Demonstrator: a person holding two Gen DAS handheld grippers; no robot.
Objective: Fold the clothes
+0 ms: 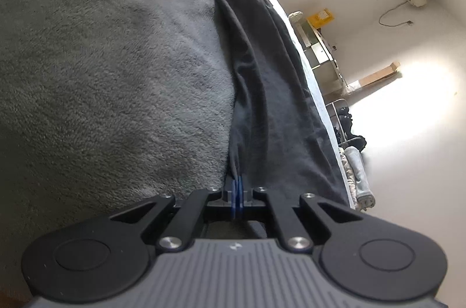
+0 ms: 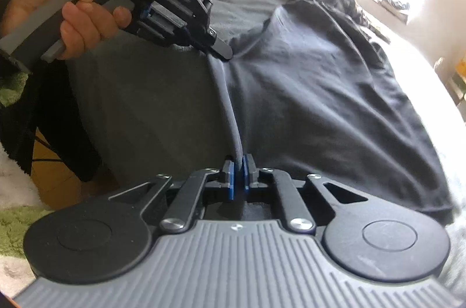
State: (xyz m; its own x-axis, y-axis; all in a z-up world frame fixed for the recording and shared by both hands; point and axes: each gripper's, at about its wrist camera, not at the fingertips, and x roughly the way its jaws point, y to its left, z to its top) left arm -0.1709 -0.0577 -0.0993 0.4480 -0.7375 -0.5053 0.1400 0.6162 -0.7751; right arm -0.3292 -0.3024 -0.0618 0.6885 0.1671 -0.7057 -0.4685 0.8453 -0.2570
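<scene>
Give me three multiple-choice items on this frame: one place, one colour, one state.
1. Where does the dark garment lie?
A. on the grey fleece blanket
B. on a hanger
C. on a chair

2. What colour are the pads of the right hand-held gripper?
A. red
B. blue
C. yellow

3. What is the state of the left hand-held gripper?
A. wide open
B. shut on nothing
C. shut on a fold of the garment

A: the garment spreads over the blanket.
B: blue pads show either side of the pinched cloth.
C: a ridge of cloth runs into its closed pads.
</scene>
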